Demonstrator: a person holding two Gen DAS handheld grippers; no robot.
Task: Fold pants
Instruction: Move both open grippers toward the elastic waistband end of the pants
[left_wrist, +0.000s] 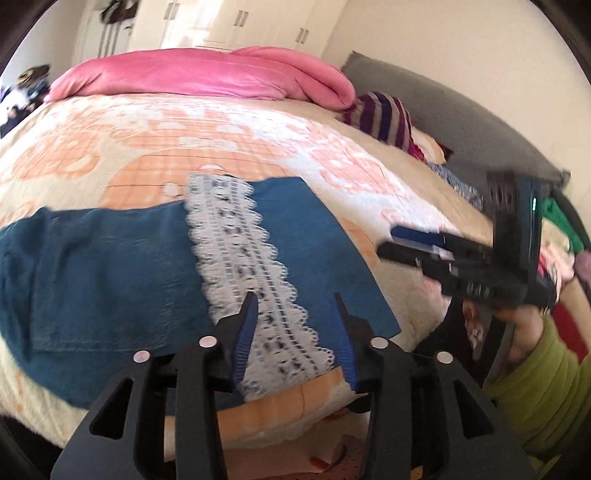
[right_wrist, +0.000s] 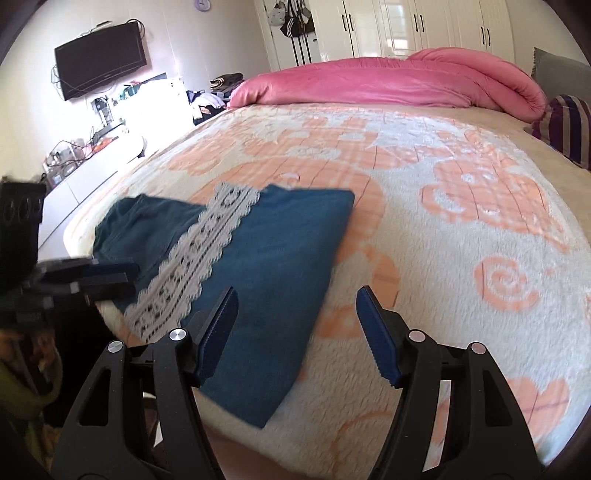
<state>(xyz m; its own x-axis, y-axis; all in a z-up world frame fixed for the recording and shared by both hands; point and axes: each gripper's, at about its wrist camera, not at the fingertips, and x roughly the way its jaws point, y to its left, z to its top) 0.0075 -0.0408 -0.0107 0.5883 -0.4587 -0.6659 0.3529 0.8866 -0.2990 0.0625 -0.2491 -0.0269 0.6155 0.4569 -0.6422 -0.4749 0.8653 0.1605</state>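
The teal pants (left_wrist: 110, 266) lie folded flat near the front edge of the bed, with a white lace band (left_wrist: 251, 273) across them. They also show in the right wrist view (right_wrist: 266, 251), with the lace (right_wrist: 195, 254) to their left. My left gripper (left_wrist: 295, 306) is open and empty just above the lace near the bed's edge. My right gripper (right_wrist: 297, 295) is open and empty over the pants' right edge. The right gripper (left_wrist: 395, 243) also shows from the side in the left wrist view. The left gripper (right_wrist: 129, 277) shows blurred at the left of the right wrist view.
The bed carries a cream and orange patterned blanket (right_wrist: 461, 221). A pink duvet (right_wrist: 388, 81) lies rolled at the far side, a striped pillow (right_wrist: 569, 122) by the grey headboard (left_wrist: 443, 110). A TV (right_wrist: 99, 59) and cluttered white cabinet (right_wrist: 92, 162) stand at left.
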